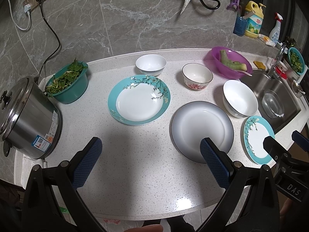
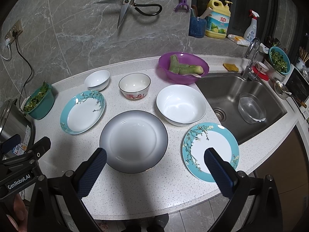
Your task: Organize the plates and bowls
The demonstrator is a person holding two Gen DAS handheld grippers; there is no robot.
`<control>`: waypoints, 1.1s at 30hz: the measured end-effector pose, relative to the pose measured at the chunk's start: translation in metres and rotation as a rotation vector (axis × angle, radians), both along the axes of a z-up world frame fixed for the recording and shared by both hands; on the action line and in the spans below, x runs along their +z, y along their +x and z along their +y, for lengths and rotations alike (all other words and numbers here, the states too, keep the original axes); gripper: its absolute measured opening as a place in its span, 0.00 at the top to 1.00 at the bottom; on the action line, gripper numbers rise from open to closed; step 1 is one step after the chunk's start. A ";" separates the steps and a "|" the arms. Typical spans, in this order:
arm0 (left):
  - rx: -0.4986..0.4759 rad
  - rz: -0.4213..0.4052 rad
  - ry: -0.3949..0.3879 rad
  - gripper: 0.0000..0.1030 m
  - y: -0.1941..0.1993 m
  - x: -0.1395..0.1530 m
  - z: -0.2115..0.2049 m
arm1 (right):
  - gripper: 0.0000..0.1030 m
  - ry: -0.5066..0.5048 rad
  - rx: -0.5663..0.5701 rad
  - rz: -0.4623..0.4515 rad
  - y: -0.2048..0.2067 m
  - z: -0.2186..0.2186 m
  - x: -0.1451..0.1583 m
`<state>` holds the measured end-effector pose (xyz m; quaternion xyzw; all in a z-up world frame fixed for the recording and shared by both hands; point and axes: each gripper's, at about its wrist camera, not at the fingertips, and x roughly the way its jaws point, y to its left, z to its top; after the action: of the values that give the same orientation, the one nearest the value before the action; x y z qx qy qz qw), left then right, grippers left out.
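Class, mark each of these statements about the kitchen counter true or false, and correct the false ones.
1. Both grippers are open and hold nothing. True: left gripper, right gripper.
2. The grey-rimmed plate is stacked on a teal plate. False: it lies alone on the counter.
3. The purple bowl holds green vegetable pieces. True.
4. The floral bowl sits in the sink. False: it stands on the counter; a clear bowl is in the sink.
5. Three white-lined bowls stand nested. False: they stand apart.
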<state>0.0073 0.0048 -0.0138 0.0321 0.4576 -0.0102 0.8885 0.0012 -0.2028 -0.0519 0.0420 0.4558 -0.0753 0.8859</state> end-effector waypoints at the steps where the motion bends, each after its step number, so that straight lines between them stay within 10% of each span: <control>1: -0.001 0.001 -0.002 0.00 0.000 0.001 0.000 | 0.00 0.000 0.000 0.000 0.000 0.000 0.000; 27: 0.004 0.025 -0.007 0.00 0.015 -0.015 -0.012 | 0.00 0.008 0.012 0.019 0.013 -0.011 -0.007; 33: -0.030 0.077 -0.055 0.01 0.021 -0.055 -0.015 | 0.00 0.110 0.097 0.022 0.014 -0.028 -0.021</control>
<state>0.0286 -0.0105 -0.0690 0.0141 0.4905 -0.0371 0.8705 0.0147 -0.2309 -0.0731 0.0676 0.4705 -0.0079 0.8798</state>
